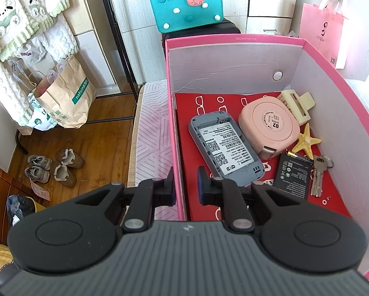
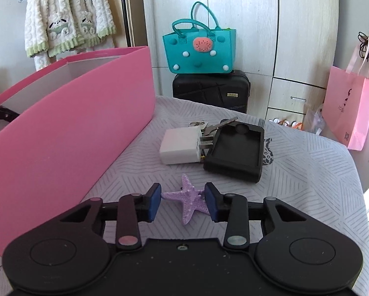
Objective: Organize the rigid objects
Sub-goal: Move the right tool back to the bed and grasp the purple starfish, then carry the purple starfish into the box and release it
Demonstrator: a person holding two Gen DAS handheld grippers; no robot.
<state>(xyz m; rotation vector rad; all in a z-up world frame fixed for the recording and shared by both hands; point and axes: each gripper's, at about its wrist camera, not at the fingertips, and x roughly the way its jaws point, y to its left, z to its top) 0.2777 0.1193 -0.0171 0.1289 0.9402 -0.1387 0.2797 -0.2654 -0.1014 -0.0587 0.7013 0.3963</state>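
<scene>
Right gripper [image 2: 182,201] low centre of its frame, blue pads [image 2: 152,202] straddling a purple starfish [image 2: 190,201] on the striped tablecloth [image 2: 307,172]; left arm tip meets one pad, contact on the other side hard to judge. Starfish knobbly, pale lilac, five arms. Behind it a white plug adapter [image 2: 179,145], keys partly hidden, a black case [image 2: 236,153]. Left gripper [image 1: 185,185] clamped narrow over the near wall of the pink box [image 1: 332,79]. Inside: grey device [image 1: 226,148] with QR-code label, text too small; pink round case [image 1: 268,128] marked "02"; black battery [image 1: 294,175]; yellow starfish [image 1: 307,140]; cream hair claw [image 1: 296,103]. Paper bag [image 1: 68,98] at left reads "hotwind".
</scene>
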